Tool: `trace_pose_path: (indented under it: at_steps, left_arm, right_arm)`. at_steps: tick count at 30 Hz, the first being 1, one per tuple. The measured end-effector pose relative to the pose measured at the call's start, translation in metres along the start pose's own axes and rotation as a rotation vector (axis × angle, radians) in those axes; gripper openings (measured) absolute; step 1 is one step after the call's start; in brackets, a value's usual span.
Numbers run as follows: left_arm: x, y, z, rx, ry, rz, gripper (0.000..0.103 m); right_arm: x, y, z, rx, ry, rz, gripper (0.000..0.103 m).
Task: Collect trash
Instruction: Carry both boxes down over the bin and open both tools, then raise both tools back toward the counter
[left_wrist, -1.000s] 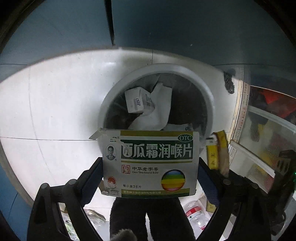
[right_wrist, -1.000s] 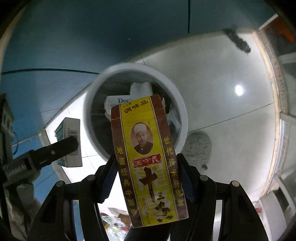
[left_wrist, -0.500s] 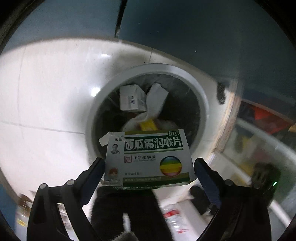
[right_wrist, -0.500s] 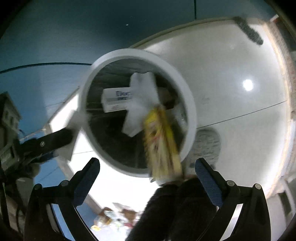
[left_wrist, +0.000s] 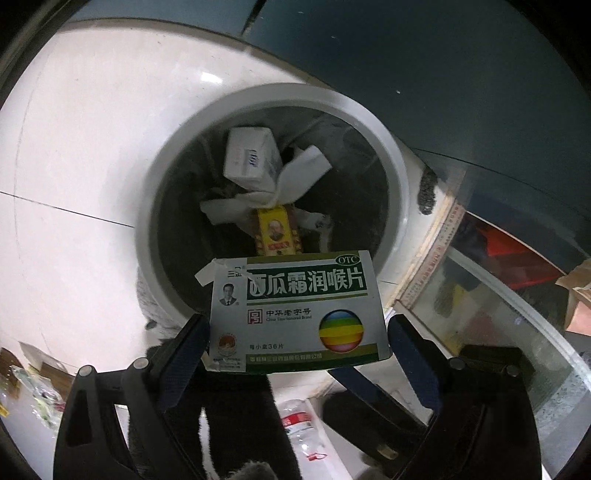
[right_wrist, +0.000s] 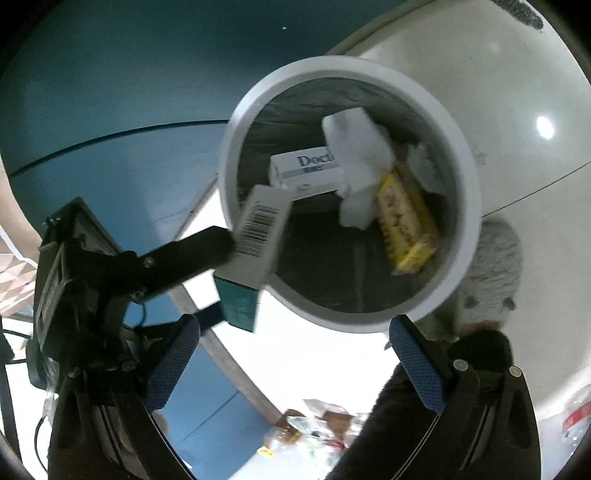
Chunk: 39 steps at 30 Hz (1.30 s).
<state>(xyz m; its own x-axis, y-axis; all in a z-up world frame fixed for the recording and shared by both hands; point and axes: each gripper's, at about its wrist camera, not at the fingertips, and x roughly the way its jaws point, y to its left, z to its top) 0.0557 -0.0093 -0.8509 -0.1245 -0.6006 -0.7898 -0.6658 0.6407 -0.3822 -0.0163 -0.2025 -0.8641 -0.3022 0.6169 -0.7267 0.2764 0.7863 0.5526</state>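
Observation:
My left gripper (left_wrist: 297, 328) holds a white and green lozenge box (left_wrist: 295, 314) over the near rim of a round grey trash bin (left_wrist: 395, 173). The left pad touches the box; a small gap shows at the right pad. In the bin lie a yellow seasoning box (left_wrist: 275, 232), a white box (left_wrist: 251, 157) and crumpled tissue (left_wrist: 295, 177). My right gripper (right_wrist: 293, 341) is open and empty above the bin (right_wrist: 469, 166). In the right wrist view the yellow box (right_wrist: 404, 218) lies inside, and the left gripper's finger (right_wrist: 192, 247) holds the lozenge box (right_wrist: 258, 232) at the bin's left rim.
The bin stands on white floor tiles (left_wrist: 74, 166) against a dark blue wall (left_wrist: 443, 74). A glass cabinet (left_wrist: 498, 314) is to the right. A plastic bottle (left_wrist: 299, 424) and scattered litter (right_wrist: 310, 424) lie on the floor below. A grey fuzzy slipper (right_wrist: 495, 258) is beside the bin.
My right gripper opened and the yellow seasoning box fell into the bin. My left gripper moved the lozenge box closer over the bin's rim.

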Motion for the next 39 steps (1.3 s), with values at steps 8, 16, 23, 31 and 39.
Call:
trace_pose_path:
  at_steps: [8, 16, 23, 31, 39]
  left_arm:
    - [-0.005, -0.002, -0.003, 0.014, -0.024, 0.023, 0.098]
    - [-0.086, -0.025, -0.072, 0.224, -0.231, 0.416, 0.098]
    - [-0.244, -0.07, -0.19, 0.335, -0.383, 0.486, 0.098]
    - [-0.408, -0.138, -0.26, 0.352, -0.602, 0.363, 0.098]
    - [-0.47, -0.169, -0.206, 0.19, -0.679, 0.24, 0.098]
  right_arm:
    - [0.002, -0.027, 0.01, 0.067, -0.076, -0.215, 0.103]
    - [-0.052, 0.005, -0.019, -0.111, -0.148, -0.423, 0.103]
    - [-0.186, 0.114, -0.101, -0.307, -0.236, -0.503, 0.103]
    - [-0.336, 0.255, -0.178, -0.394, -0.352, -0.398, 0.103]
    - [-0.44, 0.348, -0.134, -0.401, -0.502, -0.273, 0.102]
